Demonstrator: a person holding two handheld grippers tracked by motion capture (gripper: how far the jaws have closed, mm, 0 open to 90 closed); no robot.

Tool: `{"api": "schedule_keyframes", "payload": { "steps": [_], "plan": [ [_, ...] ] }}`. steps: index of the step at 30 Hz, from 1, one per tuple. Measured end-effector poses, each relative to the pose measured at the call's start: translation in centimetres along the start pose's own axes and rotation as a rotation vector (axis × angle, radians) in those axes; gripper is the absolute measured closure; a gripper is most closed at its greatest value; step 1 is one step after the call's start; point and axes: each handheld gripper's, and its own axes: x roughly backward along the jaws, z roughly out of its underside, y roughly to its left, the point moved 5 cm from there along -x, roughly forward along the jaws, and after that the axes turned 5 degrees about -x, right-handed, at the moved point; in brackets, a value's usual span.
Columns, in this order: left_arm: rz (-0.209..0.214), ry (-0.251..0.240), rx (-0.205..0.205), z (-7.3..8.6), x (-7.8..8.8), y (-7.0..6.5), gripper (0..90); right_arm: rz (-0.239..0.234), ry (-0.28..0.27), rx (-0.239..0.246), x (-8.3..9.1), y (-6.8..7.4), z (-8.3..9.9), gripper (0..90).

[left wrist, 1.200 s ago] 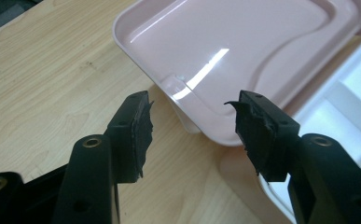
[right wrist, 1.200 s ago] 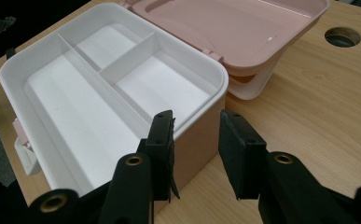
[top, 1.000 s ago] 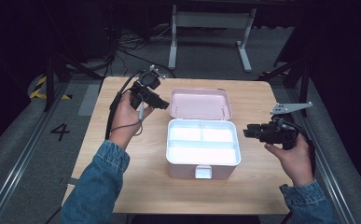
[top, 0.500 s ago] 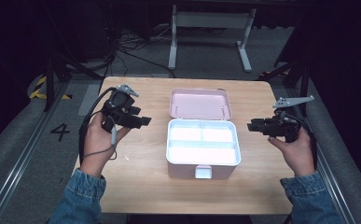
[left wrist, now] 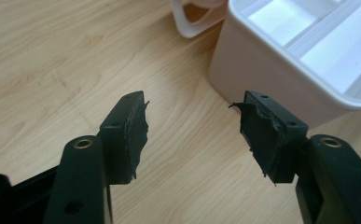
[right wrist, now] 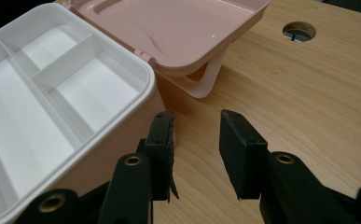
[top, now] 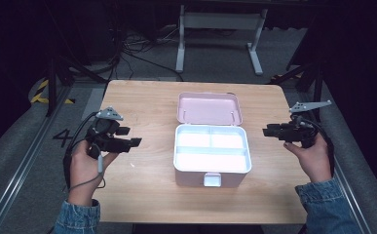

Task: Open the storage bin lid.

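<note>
A pink box with a white divided tray stands mid-table, its pink lid thrown back flat behind it. My left gripper hovers left of the box, pointing at its side wall. Its jaws are open and have just been opening, with only bare wood between them. My right gripper sits right of the box, pointing at it. It is open and has just widened slightly, with nothing between its jaws beside the tray's corner. A white handle hangs below the lid.
The wooden table has a round cable hole near the lid's far side. Grey floor, cables and a white metal stand lie beyond the table's far edge. Bare wood surrounds the box on all sides.
My left hand has drawn away from the lid's left side, moving left and toward the near edge, and its jaws have spread wider. The right hand has hardly moved.
</note>
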Motion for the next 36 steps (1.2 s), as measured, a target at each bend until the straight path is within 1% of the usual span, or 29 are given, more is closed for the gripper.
{"api": "schedule_keyframes", "payload": {
  "steps": [1,2,3,4,5,6,7,8,9,10,13,14,15,16,17,18,19,23,24,26,29,30,33,35,36],
  "plan": [
    [-0.01,0.01,0.001,0.3,0.0,0.3,40.8,0.001,0.001,-0.005,0.0,-0.2,0.1,65.2],
    [-0.01,0.01,0.001,0.3,0.0,0.3,40.5,0.003,0.001,-0.009,0.0,-0.3,0.1,65.1],
    [-0.024,0.016,0.007,0.7,0.0,0.5,40.5,0.003,0.001,-0.009,0.0,-0.3,0.1,65.1],
    [-0.036,0.026,0.026,1.3,-0.2,0.7,40.0,0.006,0.001,-0.014,0.1,-0.5,0.3,64.9],
    [-0.036,0.026,0.026,1.3,-0.2,0.7,39.7,0.009,0.002,-0.013,0.1,-0.6,0.3,64.9],
    [-0.034,0.032,0.04,1.6,-0.3,0.8,39.7,0.009,0.002,-0.013,0.1,-0.6,0.3,64.9],
    [-0.033,0.036,0.039,1.9,-0.4,1.1,39.6,0.018,0.006,-0.02,0.1,-1.0,0.6,64.8],
    [-0.031,0.037,0.057,2.2,-0.5,1.2,39.6,0.018,0.006,-0.02,0.1,-1.0,0.6,64.8],
    [-0.036,0.037,0.064,2.4,-0.5,1.3,39.5,0.023,0.009,-0.023,0.1,-1.2,0.7,64.7],
    [-0.038,0.041,0.061,2.7,-0.6,1.5,39.4,0.028,0.01,-0.027,0.1,-1.3,0.8,64.7],
    [-0.046,0.054,0.088,3.5,-0.9,1.9,39.2,0.041,0.021,-0.036,0.0,-1.8,1.1,64.4],
    [-0.051,0.059,0.089,3.7,-1.1,2.0,39.0,0.042,0.022,-0.04,0.0,-1.9,1.2,64.0],
    [-0.083,0.065,0.098,4.3,-1.5,2.5,38.9,0.043,0.023,-0.044,-0.1,-2.1,1.4,63.8],
    [-0.083,0.065,0.098,4.3,-1.5,2.5,38.9,0.043,0.023,-0.044,-0.1,-2.1,1.4,63.8],
    [-0.084,0.061,0.114,4.6,-1.6,2.7,38.9,0.044,0.027,-0.047,-0.2,-2.2,1.5,63.7],
    [-0.086,0.059,0.114,4.9,-1.8,3.0,38.9,0.044,0.027,-0.048,-0.2,-2.3,1.6,63.7],
    [-0.086,0.064,0.131,5.2,-2.0,3.1,38.9,0.046,0.03,-0.05,-0.3,-2.4,1.7,63.6],
    [-0.088,0.06,0.165,6.3,-2.9,3.6,38.9,0.055,0.034,-0.061,-0.4,-2.8,2.1,62.0],
    [-0.093,0.069,0.17,6.6,-3.2,3.8,38.8,0.063,0.033,-0.054,-0.5,-3.0,2.2,61.0],
    [-0.103,0.072,0.188,7.0,-3.7,3.9,37.8,0.073,0.034,-0.051,-0.7,-3.2,2.4,59.9],
    [-0.114,0.093,0.203,7.6,-4.4,4.2,36.0,0.09,0.039,-0.045,-1.0,-3.7,2.7,58.2],
    [-0.12,0.099,0.195,7.7,-4.6,4.3,35.9,0.093,0.04,-0.043,-1.1,-3.8,2.8,57.9],
    [-0.12,0.104,0.219,7.7,-4.9,4.2,33.6,0.098,0.042,-0.044,-1.4,-4.1,3.1,56.4],
    [-0.126,0.108,0.22,7.8,-5.0,4.2,32.5,0.099,0.042,-0.046,-1.5,-4.2,3.2,55.6],
    [-0.138,0.11,0.22,7.8,-5.1,4.2,32.5,0.099,0.042,-0.049,-1.5,-4.2,3.2,54.4]
  ]
}}
